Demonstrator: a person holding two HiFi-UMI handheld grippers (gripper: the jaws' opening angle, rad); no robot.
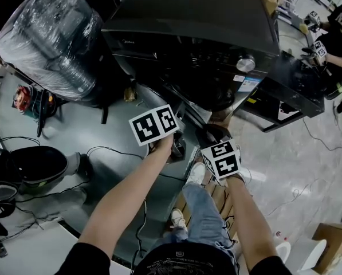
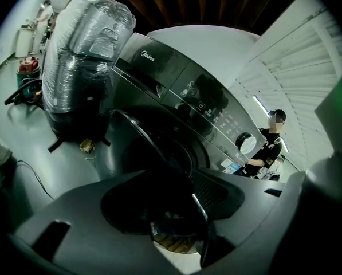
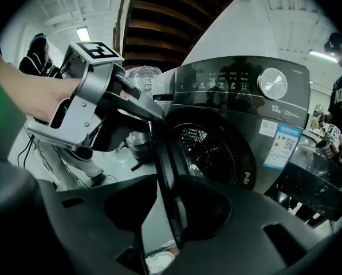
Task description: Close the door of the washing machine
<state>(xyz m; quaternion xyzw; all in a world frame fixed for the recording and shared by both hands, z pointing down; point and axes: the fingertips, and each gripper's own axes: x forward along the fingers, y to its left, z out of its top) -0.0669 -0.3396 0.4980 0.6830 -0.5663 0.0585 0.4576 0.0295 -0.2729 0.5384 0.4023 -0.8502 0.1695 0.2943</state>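
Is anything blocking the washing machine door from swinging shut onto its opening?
Nothing visible does. The door stands open, its edge between the jaws of the right gripper, and the gap to the drum opening looks clear, apart from that gripper's inner jaw.

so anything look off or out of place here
Nothing broken or spilled. The door of the washing machine stands open, swung away from the drum, and loose cables trail across the floor. A bulky plastic-wrapped load stands beside it.
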